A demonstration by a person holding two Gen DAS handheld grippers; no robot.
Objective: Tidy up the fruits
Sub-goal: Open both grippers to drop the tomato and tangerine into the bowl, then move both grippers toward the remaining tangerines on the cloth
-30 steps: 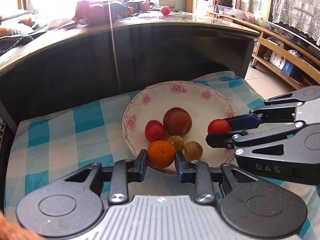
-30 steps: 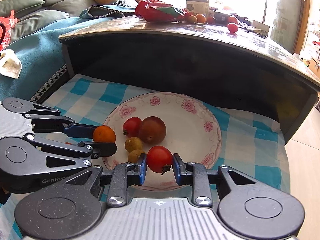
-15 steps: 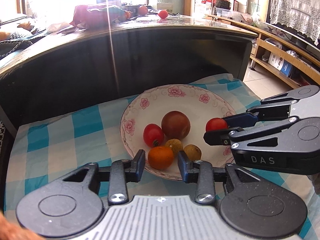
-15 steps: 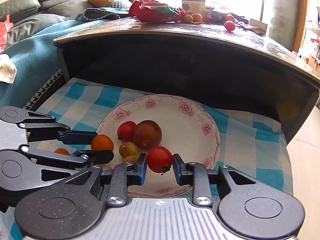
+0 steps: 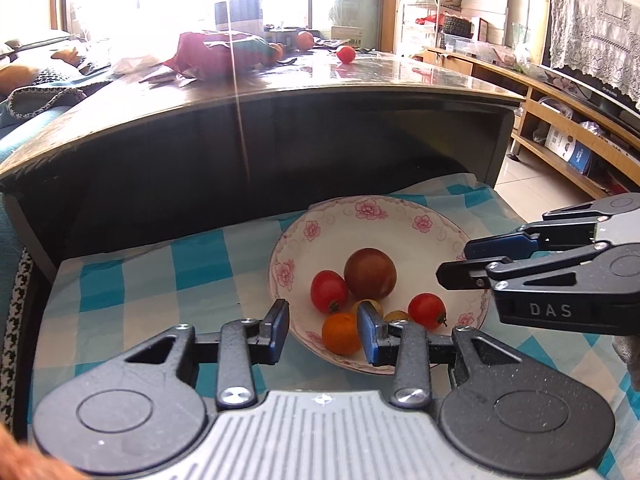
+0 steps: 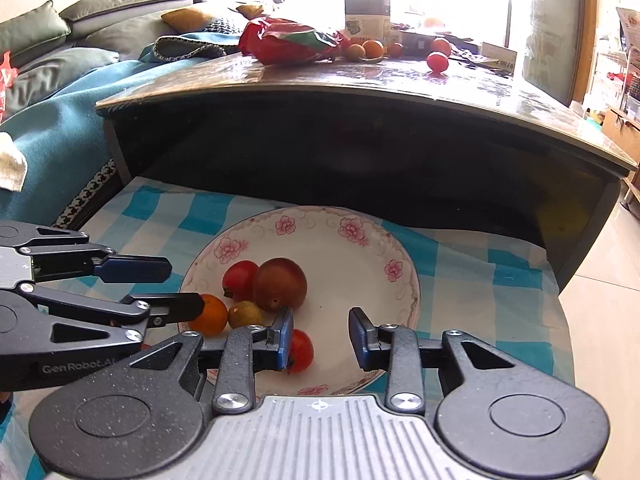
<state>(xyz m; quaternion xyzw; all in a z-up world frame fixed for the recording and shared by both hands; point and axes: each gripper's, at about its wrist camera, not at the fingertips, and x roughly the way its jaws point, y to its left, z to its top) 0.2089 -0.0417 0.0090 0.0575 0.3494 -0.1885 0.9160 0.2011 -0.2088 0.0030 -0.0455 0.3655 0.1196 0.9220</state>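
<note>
Now six fruits lie gathered in the flowered plate [image 5: 448, 236] on the checked cloth [image 5: 132, 280]: the small orange [image 5: 340, 333] at the near rim, a red tomato [image 5: 329, 291] and the big brown-red fruit [image 5: 370, 274] behind it, two small yellowish fruits [image 6: 245, 314] between them, and a second tomato [image 5: 427, 310] on the right. My left fingers [image 5: 322, 332] stand wide over the near rim with nothing held; the orange sits just inside the right one, touching neither pad as far as I can tell. My right fingers [image 6: 320, 336] are wide and empty too, the second tomato lying beside and partly behind the left finger.

By my reading, this pair of fruits has been set down and the plate's share is done. What is left appears to be up on the dark tabletop [image 6: 360, 80] beyond: a loose tomato [image 6: 437, 61], a few oranges [image 6: 372, 48] and the red bag [image 6: 292, 42].

For room, the plate's far half is bare and could take more. The tabletop's edge overhangs just behind the cloth, so I judge the way out is up and back, not forward. My two tools sit near each other across the plate, and the cloth's right edge drops to the floor [image 6: 600, 280], where a nudged fruit could roll off.
</note>
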